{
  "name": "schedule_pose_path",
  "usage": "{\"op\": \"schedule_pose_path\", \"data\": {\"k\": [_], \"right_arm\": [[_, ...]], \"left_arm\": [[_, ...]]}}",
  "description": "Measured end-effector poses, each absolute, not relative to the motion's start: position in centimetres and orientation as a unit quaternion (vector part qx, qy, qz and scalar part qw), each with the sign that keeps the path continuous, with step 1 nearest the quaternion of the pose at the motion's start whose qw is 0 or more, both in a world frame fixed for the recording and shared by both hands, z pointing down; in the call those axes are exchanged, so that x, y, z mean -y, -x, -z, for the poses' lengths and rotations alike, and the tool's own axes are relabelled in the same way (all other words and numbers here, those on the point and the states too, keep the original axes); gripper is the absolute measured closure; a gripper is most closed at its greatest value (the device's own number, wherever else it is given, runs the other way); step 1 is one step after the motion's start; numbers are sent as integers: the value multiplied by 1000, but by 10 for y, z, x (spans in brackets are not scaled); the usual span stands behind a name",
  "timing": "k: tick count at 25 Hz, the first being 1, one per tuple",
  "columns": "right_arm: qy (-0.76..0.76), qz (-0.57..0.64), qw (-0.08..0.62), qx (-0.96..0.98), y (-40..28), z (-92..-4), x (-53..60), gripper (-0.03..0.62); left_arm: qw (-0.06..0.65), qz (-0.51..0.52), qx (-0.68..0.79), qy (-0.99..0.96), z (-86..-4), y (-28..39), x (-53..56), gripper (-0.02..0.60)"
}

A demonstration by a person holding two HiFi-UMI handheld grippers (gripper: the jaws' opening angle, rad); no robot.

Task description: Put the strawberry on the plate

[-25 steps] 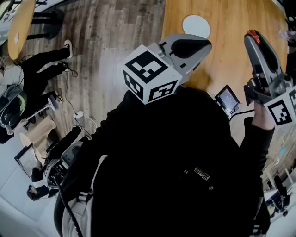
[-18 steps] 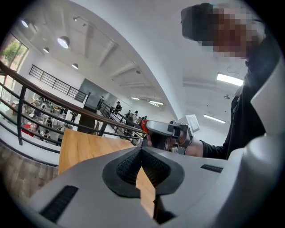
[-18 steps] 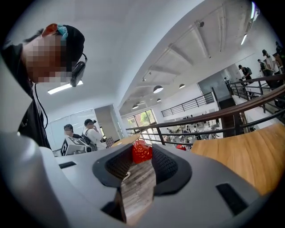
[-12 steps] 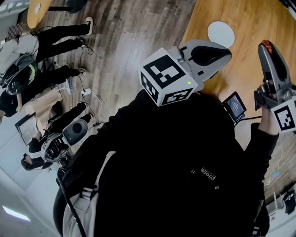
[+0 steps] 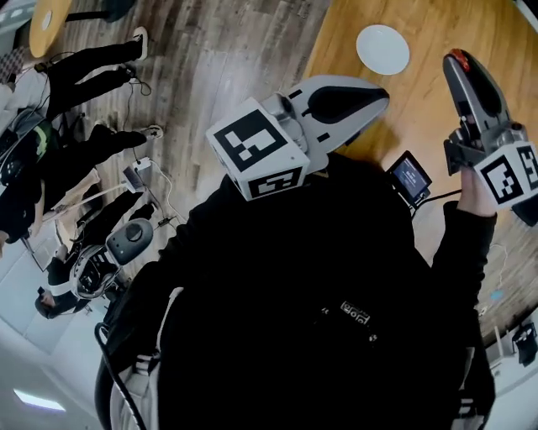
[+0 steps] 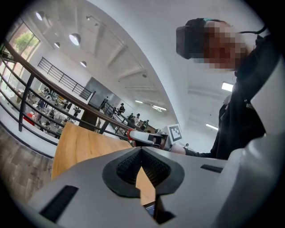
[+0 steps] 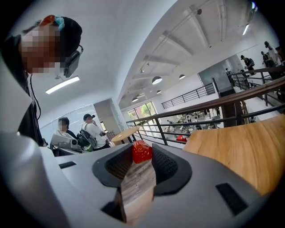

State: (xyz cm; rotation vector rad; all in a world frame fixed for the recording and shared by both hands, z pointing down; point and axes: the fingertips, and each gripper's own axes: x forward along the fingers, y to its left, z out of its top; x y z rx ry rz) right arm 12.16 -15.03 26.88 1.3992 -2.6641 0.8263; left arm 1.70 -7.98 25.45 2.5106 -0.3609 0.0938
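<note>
A small red strawberry [image 7: 141, 152] is pinched at the tips of my right gripper [image 7: 141, 156], which is shut on it and held up in the air. In the head view that gripper [image 5: 456, 60] is at the right, over the wooden table [image 5: 420, 109], and the strawberry [image 5: 458, 59] shows as a red spot at its tip. The white round plate [image 5: 382, 49] lies on the table, left of the right gripper's tip. My left gripper [image 5: 382, 94] is raised in front of the person's chest, its jaws shut on nothing [image 6: 141, 153]. In the left gripper view the right gripper [image 6: 147, 138] shows beyond.
A small screen device [image 5: 409, 178] hangs by the person's chest between the two grippers. Left of the table is wood-plank floor with people, cables and gear [image 5: 126, 243]. A round table [image 5: 46, 21] stands far left. A railing [image 7: 213, 111] runs behind.
The head view has swung, so the plate and floor shift in the picture. Both grippers stay raised, the right one still holding the strawberry.
</note>
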Motion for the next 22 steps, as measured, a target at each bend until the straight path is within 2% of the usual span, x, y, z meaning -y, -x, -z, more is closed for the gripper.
{"op": "schedule_pose_path", "data": {"k": [7,15,22], "right_arm": [[-455,-290,38,841,-150,-312,156,450],[-455,-313,59,831,-161,-355,161,450],[-470,-300,115,822,-157,-392,160,450]], "left_arm": [[307,-28,116,-944,-260,-29,66,577],[283,-44,116,-951,-265,-39,56,577],[292,-150,248,-911,-323,-29,81,577]]}}
